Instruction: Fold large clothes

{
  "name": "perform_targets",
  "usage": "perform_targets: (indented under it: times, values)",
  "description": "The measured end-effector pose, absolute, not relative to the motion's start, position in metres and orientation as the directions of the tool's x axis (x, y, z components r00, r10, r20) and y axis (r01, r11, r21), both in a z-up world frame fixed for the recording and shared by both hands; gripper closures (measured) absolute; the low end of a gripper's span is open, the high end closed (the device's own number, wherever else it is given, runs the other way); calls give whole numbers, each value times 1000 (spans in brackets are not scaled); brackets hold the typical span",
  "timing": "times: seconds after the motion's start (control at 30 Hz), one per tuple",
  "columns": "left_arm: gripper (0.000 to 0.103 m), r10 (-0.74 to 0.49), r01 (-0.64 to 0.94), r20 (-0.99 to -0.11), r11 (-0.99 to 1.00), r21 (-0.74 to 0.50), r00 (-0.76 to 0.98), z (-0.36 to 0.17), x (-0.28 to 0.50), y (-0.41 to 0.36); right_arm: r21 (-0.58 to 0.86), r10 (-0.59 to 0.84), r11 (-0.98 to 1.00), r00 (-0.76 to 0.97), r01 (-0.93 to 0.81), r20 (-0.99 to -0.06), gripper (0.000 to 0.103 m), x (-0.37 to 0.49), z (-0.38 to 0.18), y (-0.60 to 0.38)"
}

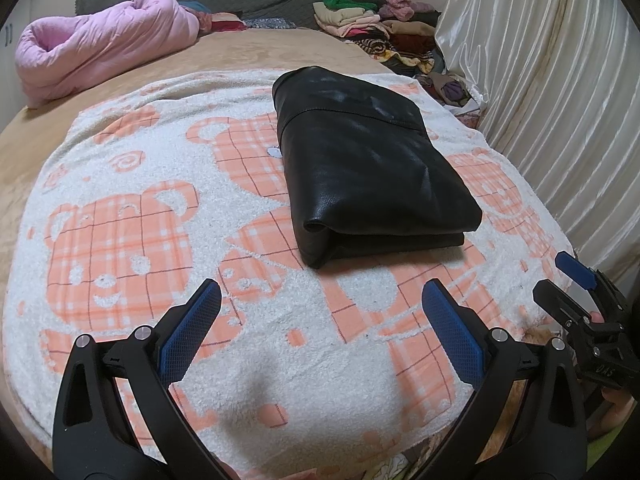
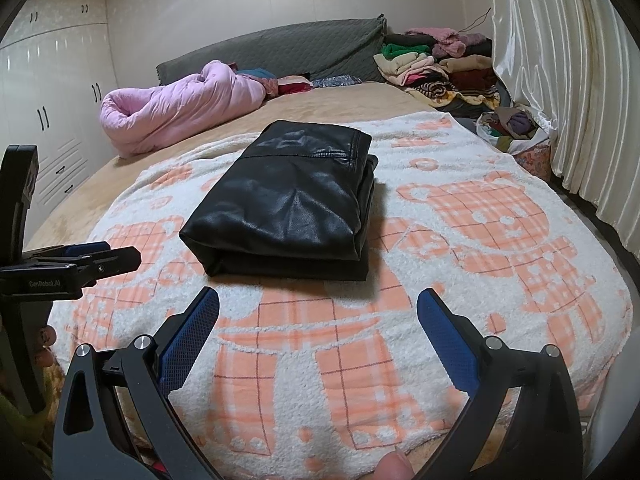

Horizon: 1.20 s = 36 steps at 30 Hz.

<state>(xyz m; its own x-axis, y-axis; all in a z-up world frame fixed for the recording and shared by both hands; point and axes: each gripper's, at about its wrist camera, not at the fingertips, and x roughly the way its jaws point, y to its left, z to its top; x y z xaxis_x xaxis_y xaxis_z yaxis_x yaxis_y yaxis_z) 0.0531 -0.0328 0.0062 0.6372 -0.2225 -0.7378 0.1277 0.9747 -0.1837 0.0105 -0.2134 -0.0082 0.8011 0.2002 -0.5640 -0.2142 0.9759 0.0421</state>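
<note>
While no cloth was held:
Jacket: lay folded compactly on the blanket, apparently finished.
Left gripper: spread wide, empty, short of the jacket.
Right gripper: likewise.

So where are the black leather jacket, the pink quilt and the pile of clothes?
black leather jacket (image 2: 288, 204): right wrist view, top folded panel.
pink quilt (image 2: 176, 108): right wrist view, middle of the roll.
pile of clothes (image 1: 360, 20): left wrist view, cream garment.

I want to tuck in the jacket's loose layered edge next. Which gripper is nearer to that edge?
Right, probably. The right gripper hovers open just in front of the folded black jacket, near its stacked edge. The left gripper hangs open toward the jacket's rounded fold side.
</note>
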Motion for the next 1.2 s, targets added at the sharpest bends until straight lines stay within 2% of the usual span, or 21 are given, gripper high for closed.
perform_targets:
  times: [0.9, 1.07, 1.2]
  values:
    - [9, -231, 128, -743, 973, -194, 628, 3, 54, -29, 35, 165, 984, 822, -174, -545, 4, 4, -1, -222]
    - [9, -202, 79, -772, 978, -194, 602, -7, 64, -11, 47, 100, 995, 840, -89, -533, 4, 0, 4, -257]
    - [9, -121, -17, -800, 987, -163, 588, -13, 86, 32, 90, -50, 990, 852, 113, -521, 4, -2, 5, -340]
